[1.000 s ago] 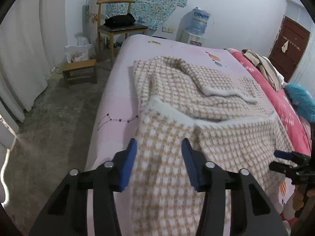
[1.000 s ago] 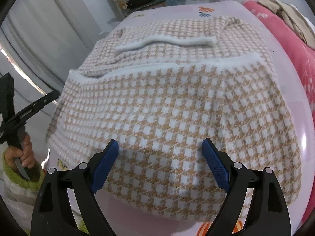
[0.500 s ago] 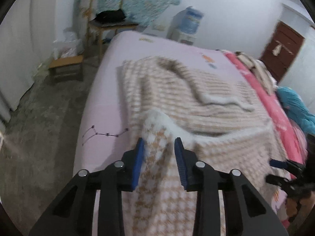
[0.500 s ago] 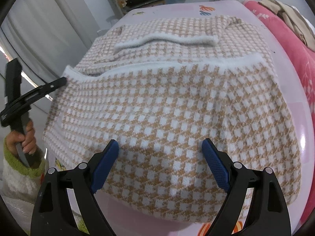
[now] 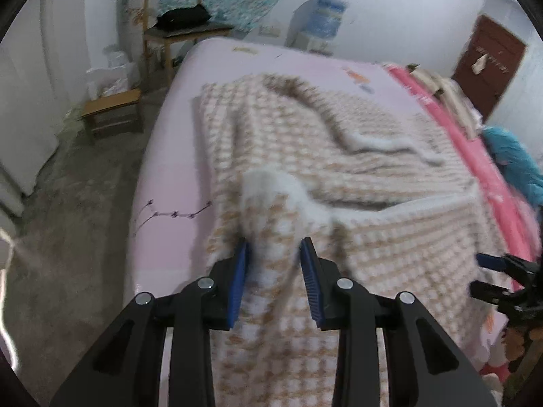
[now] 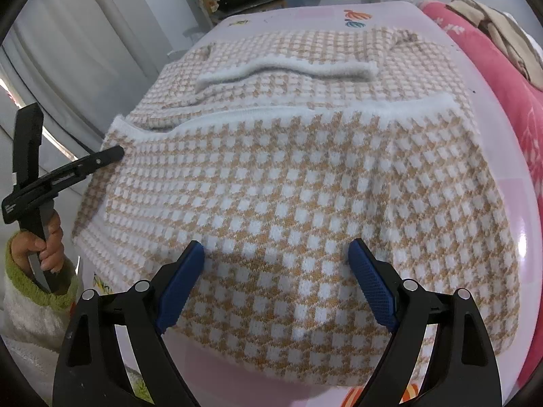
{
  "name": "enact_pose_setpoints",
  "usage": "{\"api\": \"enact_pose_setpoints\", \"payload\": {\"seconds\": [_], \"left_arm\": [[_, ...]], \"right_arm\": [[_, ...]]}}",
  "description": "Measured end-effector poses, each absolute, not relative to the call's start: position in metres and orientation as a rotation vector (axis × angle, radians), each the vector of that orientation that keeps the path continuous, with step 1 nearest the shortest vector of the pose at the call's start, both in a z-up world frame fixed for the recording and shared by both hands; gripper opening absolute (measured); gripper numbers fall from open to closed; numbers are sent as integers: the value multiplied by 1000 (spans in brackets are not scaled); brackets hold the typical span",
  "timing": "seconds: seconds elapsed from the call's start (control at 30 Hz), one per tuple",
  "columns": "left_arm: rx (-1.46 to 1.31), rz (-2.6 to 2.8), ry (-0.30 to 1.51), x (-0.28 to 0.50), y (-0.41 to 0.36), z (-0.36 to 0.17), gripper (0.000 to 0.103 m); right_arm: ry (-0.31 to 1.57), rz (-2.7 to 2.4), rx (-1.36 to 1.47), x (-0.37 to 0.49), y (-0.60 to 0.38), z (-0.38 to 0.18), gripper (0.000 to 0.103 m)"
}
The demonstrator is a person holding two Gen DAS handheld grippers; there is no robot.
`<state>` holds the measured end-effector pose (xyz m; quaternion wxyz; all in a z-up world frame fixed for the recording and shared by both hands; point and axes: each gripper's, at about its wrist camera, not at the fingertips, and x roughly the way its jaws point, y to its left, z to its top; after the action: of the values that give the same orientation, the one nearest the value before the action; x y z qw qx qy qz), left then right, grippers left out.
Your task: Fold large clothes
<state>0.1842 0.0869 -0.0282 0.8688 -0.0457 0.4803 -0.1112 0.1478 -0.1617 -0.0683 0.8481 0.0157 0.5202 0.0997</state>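
A large tan-and-white checked sweater (image 6: 288, 176) lies folded on the pink bed (image 6: 502, 156), its white-trimmed hem (image 6: 305, 113) doubled over the top part. My left gripper (image 5: 274, 264) is closed on the sweater's left corner (image 5: 271, 203) and lifts it off the bed. From the right wrist view the left gripper (image 6: 101, 157) sits at the sweater's left edge. My right gripper (image 6: 276, 268) is open and empty, hovering over the near fold. It also shows in the left wrist view (image 5: 488, 271).
A wooden chair (image 5: 176, 30) with a black bag and a low stool (image 5: 112, 112) stand left of the bed. A pink blanket (image 6: 492, 78) with clothes (image 6: 499, 30) lies along the right side. A brown door (image 5: 488, 64) and a water dispenser (image 5: 322, 17) are at the back.
My left gripper closed on the sweater's left corner and raised it, bunching the white trim. The right gripper stayed open and still.
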Motion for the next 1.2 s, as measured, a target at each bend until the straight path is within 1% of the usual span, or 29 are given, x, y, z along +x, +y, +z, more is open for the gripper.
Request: {"api": "enact_pose_setpoints", "payload": {"seconds": [0.3, 0.47, 0.57, 0.77, 0.83, 0.9, 1.03, 1.1, 1.2], "left_arm": [[-64, -172, 1047, 187, 81, -36, 31], [64, -110, 1028, 183, 64, -36, 31], [122, -77, 1019, 181, 56, -37, 31], [166, -47, 1015, 181, 51, -38, 31], [163, -43, 1017, 182, 51, -38, 31], [162, -36, 1020, 182, 51, -39, 31], [170, -26, 1022, 182, 48, -39, 31], [174, -24, 1022, 182, 47, -38, 31], [173, -24, 1022, 181, 47, -38, 31]], "right_arm": [[1078, 206, 33, 142, -167, -65, 83], [985, 140, 47, 133, -196, -39, 83], [927, 83, 74, 134, -226, -23, 78], [907, 25, 110, 161, -262, -13, 61], [902, 40, 132, 173, -271, -13, 59], [903, 61, 161, 189, -277, -16, 55], [940, 86, 217, 211, -286, -29, 51], [964, 86, 239, 214, -289, -36, 48], [993, 91, 258, 215, -290, -45, 47]]}}
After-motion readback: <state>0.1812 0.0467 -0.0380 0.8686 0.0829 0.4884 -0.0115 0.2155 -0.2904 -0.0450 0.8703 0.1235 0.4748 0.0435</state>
